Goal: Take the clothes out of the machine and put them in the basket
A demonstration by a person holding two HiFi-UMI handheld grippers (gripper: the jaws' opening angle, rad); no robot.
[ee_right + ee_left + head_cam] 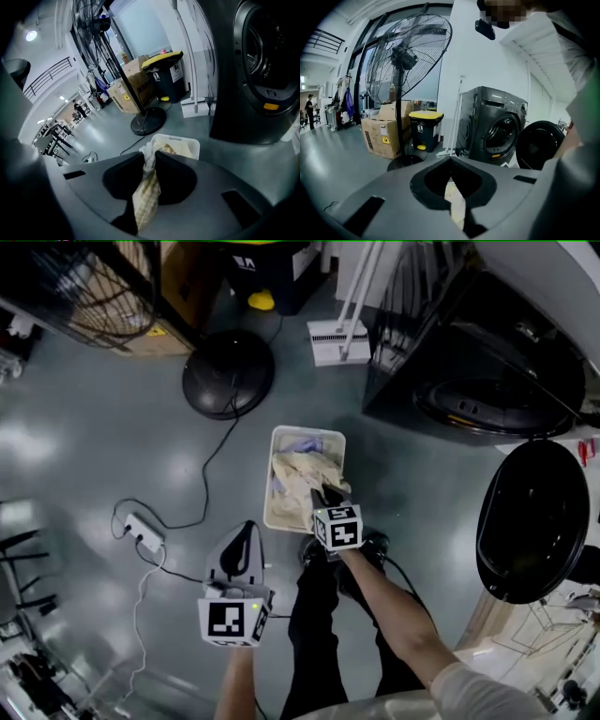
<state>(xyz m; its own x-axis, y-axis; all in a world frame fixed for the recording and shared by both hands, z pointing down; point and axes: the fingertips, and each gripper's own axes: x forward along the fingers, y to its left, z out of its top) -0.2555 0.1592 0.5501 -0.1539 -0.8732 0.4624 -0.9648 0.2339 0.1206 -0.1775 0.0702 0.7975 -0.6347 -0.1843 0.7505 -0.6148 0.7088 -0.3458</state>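
Right gripper view: right gripper [150, 157] jaws pinch a checked cloth [146, 194], likely so it drops into the basket [180, 139] of clothes just below. Left gripper [451, 160] jaws pressed together, apparently empty, kept aside. Machine [262, 70] stands beyond.

Left gripper [247, 526] and right gripper [328, 491]: grey shells, black inside the jaws, each with a white cube [232, 617] of black square markers; the left has a green LED [255, 606]. Below the basket [281, 442]: black trousers [314, 634], dark shoes [373, 545], white short sleeve [455, 690].
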